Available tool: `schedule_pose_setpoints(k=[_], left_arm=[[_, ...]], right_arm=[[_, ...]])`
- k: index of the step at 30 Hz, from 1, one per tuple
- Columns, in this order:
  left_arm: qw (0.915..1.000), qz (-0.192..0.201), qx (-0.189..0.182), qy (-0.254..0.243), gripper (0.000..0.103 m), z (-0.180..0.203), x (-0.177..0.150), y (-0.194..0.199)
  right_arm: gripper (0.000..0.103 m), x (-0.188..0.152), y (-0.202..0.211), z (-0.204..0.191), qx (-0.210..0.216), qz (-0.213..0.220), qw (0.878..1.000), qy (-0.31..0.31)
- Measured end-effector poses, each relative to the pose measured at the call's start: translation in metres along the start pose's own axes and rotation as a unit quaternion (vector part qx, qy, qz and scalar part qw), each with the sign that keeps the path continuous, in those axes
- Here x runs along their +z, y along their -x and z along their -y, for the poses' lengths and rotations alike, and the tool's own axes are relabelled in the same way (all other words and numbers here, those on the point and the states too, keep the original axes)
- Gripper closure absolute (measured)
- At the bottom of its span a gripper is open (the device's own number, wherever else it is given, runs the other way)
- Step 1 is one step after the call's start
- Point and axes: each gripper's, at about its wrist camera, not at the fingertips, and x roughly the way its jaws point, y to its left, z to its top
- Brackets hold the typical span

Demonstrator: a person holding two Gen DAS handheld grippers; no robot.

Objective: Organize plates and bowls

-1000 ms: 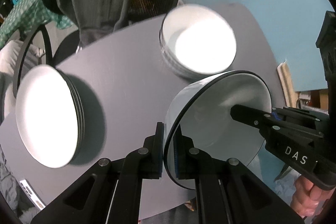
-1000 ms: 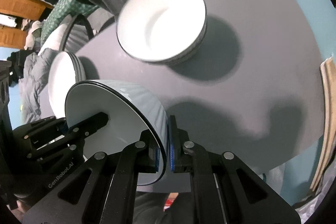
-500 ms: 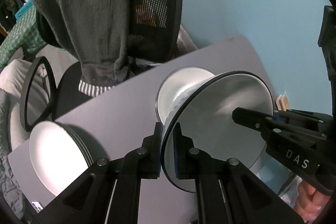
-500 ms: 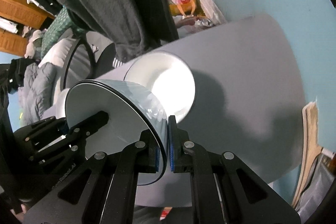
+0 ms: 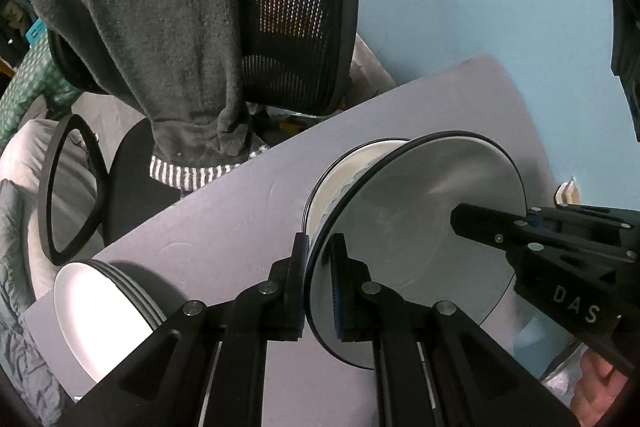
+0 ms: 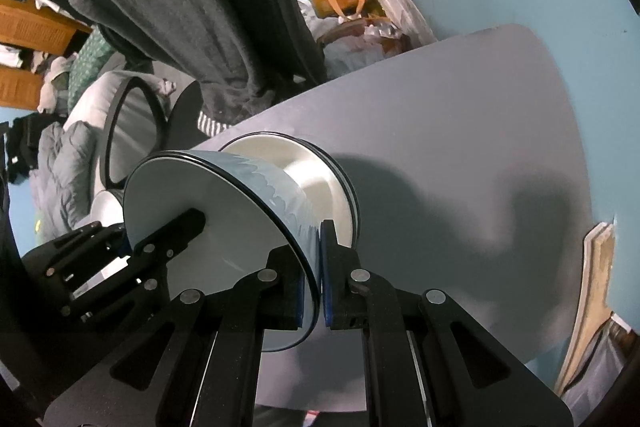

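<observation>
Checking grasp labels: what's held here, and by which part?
One bowl, held by both grippers: left gripper and right gripper each pinch its rim, on opposite sides.

Your left gripper (image 5: 319, 283) points straight down, jaws pinched on the near rim of the bowl (image 5: 416, 247). Your right gripper (image 6: 320, 275) points steeply down and clamps the opposite rim the same way, one finger inside, one outside. A bit of your hand (image 5: 600, 391) shows behind the right gripper.
</observation>
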Motion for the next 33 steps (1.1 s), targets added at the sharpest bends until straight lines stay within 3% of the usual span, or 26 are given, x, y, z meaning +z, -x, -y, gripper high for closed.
schedule_pose_setpoints(k=[6,17,20,28,31,33], left_arm=[[0.9996,0.002,0.025,-0.012,0.094,0.002,0.001,-0.003],[0.9997,-0.006,0.017,-0.017,0.089,-0.002,-0.001,-0.007],[0.9999,-0.004,0.009,-0.010,0.083,-0.006,-0.002,-0.005],[0.9996,0.024,0.012,0.001,0.073,-0.017,-0.011,0.019],[0.9990,0.039,0.022,-0.003,0.073,-0.020,-0.019,0.034],[0.9988,0.046,0.019,-0.001,0.065,-0.023,-0.024,0.043]], right_arm=[[0.095,0.006,-0.004,0.007,-0.004,-0.011,1.000,-0.003],[0.090,0.007,-0.001,-0.001,-0.027,-0.012,0.999,0.027],[0.077,0.006,0.004,-0.003,-0.028,-0.004,0.999,0.027],[0.073,0.002,0.027,-0.011,-0.057,0.027,0.997,0.040],[0.056,-0.002,0.040,-0.018,-0.074,0.050,0.995,0.054],[0.047,-0.005,0.049,-0.022,-0.076,0.062,0.993,0.063]])
